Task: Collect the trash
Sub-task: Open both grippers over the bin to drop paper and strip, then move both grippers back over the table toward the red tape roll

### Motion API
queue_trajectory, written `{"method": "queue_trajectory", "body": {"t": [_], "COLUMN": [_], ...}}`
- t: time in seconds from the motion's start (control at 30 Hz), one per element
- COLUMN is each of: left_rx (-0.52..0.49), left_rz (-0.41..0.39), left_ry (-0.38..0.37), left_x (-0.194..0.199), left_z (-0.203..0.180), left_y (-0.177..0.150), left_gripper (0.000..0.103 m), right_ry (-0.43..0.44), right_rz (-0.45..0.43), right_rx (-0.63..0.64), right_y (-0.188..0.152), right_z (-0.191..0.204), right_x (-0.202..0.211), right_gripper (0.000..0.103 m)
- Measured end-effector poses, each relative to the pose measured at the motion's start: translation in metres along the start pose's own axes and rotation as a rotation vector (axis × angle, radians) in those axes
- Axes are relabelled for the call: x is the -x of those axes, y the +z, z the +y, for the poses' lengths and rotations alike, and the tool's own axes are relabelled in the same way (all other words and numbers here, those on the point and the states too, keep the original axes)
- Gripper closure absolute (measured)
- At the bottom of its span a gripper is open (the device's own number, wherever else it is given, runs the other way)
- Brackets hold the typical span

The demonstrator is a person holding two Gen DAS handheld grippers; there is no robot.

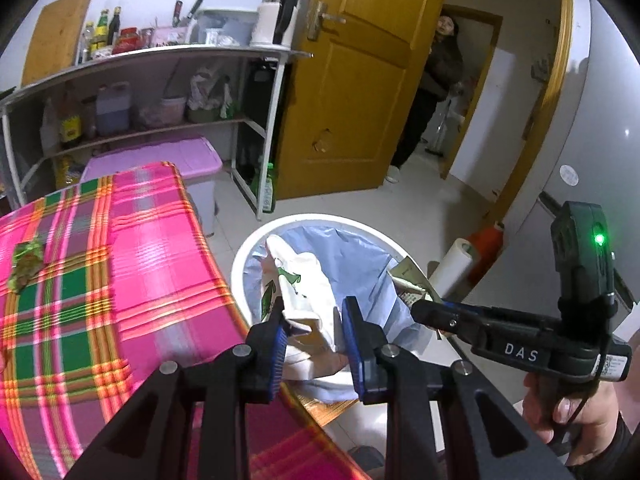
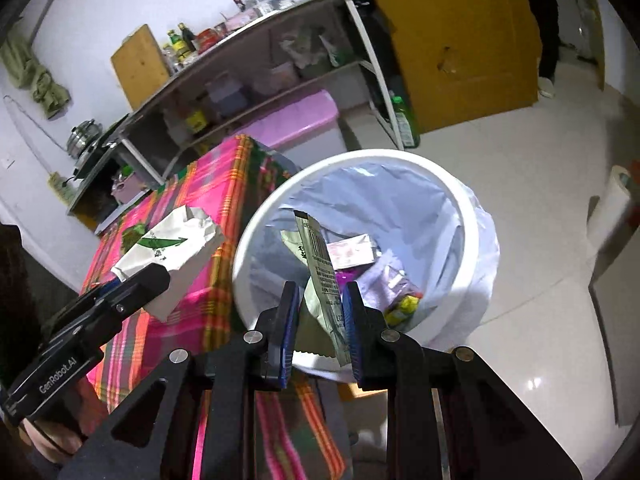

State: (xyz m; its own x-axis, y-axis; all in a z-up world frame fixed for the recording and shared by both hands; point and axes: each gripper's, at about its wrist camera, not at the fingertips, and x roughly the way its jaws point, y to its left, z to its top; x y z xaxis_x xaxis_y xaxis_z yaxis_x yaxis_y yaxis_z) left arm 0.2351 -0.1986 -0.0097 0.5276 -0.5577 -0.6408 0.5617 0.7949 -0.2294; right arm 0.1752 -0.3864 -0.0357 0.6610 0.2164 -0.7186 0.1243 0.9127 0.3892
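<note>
A white bin (image 1: pixel 256 240) with a pale blue liner stands on the floor beside the table. My left gripper (image 1: pixel 315 308) is shut on a white paper bag with green print (image 1: pixel 298 280), held over the bin's near side. My right gripper (image 2: pixel 321 292) is shut on a grey-green snack wrapper (image 2: pixel 320 264) above the bin (image 2: pixel 460 196), which holds several wrappers (image 2: pixel 352 252). The right wrist view also shows the left gripper (image 2: pixel 140 276) with the paper bag (image 2: pixel 172 240) over the table's edge. In the left wrist view the right gripper (image 1: pixel 420 308) comes in from the right. A crumpled green wrapper (image 1: pixel 26 264) lies on the table.
The table wears a pink and green plaid cloth (image 1: pixel 140 260). Behind it stand a metal shelf rack (image 1: pixel 160 56) full of bottles and a purple-lidded box (image 1: pixel 160 156). A person (image 1: pixel 432 80) stands in the doorway by the yellow door (image 1: pixel 360 80). A white paper roll (image 1: pixel 456 264) leans at right.
</note>
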Motion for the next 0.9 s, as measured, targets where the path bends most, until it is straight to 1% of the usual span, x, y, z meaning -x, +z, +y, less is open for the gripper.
{"method": "queue_trajectory", "body": {"t": [0.07, 0.13, 0.2, 0.23, 0.27, 0.37, 0.5, 0.6, 0.77, 0.9], "left_rx": [0.002, 0.009, 0.006, 0.007, 0.01, 0.027, 0.051, 0.064, 0.078, 0.091], "left_rz": [0.017, 0.031, 0.037, 0.033, 0.03, 0.024, 0.004, -0.022, -0.066, -0.107], "left_ry": [-0.006, -0.019, -0.015, -0.01, -0.013, -0.016, -0.023, -0.015, 0.016, 0.054], "left_x": [-0.012, -0.023, -0.029, -0.029, -0.028, -0.022, -0.003, 0.016, 0.053, 0.086], "left_z": [-0.001, -0.001, 0.0, 0.0, 0.001, 0.004, 0.01, 0.015, 0.023, 0.033], "left_y": [0.002, 0.003, 0.003, 0.002, 0.002, 0.002, -0.001, -0.006, -0.016, -0.026], "left_gripper": [0.074, 0.074, 0.072, 0.068, 0.067, 0.067, 0.067, 0.067, 0.067, 0.067], "right_ry": [-0.005, -0.013, -0.013, -0.012, -0.012, -0.01, 0.003, 0.021, 0.073, 0.121], "right_rz": [0.006, 0.008, 0.008, 0.007, 0.006, 0.001, -0.02, -0.034, -0.067, -0.088], "right_rx": [-0.011, -0.021, -0.029, -0.032, -0.035, -0.042, -0.041, -0.034, 0.009, 0.067], "right_y": [0.001, 0.002, 0.001, 0.001, 0.001, 0.0, -0.001, -0.003, -0.01, -0.018], "right_z": [-0.005, -0.011, -0.014, -0.015, -0.016, -0.016, -0.008, 0.0, 0.03, 0.064], "right_x": [-0.005, -0.009, -0.01, -0.01, -0.01, -0.007, 0.005, 0.014, 0.035, 0.051], "right_gripper": [0.078, 0.074, 0.06, 0.06, 0.06, 0.06, 0.06, 0.06, 0.06, 0.06]}}
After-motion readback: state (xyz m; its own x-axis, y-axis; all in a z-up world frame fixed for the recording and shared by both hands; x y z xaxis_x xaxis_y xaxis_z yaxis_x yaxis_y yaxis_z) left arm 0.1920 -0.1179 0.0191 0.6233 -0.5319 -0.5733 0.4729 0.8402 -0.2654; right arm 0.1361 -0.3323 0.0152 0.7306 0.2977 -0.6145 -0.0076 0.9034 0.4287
